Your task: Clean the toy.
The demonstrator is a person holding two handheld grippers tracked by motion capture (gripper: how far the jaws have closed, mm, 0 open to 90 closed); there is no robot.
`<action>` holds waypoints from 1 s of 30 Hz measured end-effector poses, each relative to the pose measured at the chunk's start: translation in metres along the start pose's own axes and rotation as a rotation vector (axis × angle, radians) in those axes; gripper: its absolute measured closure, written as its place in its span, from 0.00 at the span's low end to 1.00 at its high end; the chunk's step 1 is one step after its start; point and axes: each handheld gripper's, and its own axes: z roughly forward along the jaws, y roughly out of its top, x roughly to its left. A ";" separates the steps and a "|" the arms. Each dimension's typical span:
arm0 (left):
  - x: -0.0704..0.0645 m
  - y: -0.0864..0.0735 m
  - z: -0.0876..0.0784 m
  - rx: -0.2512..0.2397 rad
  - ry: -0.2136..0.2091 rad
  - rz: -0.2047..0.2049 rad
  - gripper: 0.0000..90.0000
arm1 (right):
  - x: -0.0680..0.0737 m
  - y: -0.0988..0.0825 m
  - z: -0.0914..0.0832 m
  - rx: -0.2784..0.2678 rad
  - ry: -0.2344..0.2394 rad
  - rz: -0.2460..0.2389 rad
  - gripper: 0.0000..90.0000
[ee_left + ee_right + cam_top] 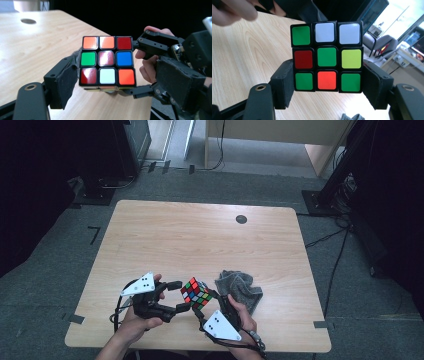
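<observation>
Light wood desk in a dim room with grey carpet and cables running around the legs, plus a little round dark cap in the desk at the far right. All the action is at the near edge.

The cube is up off the desk, scrambled, held between the two hands. The right gripper has it: in the right gripper view its fingers press on both sides of the bottom layer, so that's a firm clamp. The left gripper sits just left of the cube with its fingers spread. In the left gripper view one pad is right at the lower left corner of the red-centred face, the other stands well off to the right, so nothing is squeezed there.

A crumpled grey cloth lies just right of the cube, untouched.

Progress-wise I'd say early or mid: colours are mixed on both faces I can see, nothing solved. Looks like the left is between turns, ready to re-grab a layer.
</observation>
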 end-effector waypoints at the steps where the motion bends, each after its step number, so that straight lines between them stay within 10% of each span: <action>1: 0.000 0.000 -0.001 -0.007 0.005 0.007 0.20 | -0.001 0.000 0.000 0.003 -0.001 0.009 0.38; 20: -0.011 -0.041 0.025 0.119 0.440 0.517 0.20 | -0.034 0.012 -0.005 0.168 0.055 0.352 0.38; 30: -0.028 -0.051 0.042 0.129 0.482 0.672 0.18 | -0.025 0.021 0.001 0.270 0.076 0.442 0.38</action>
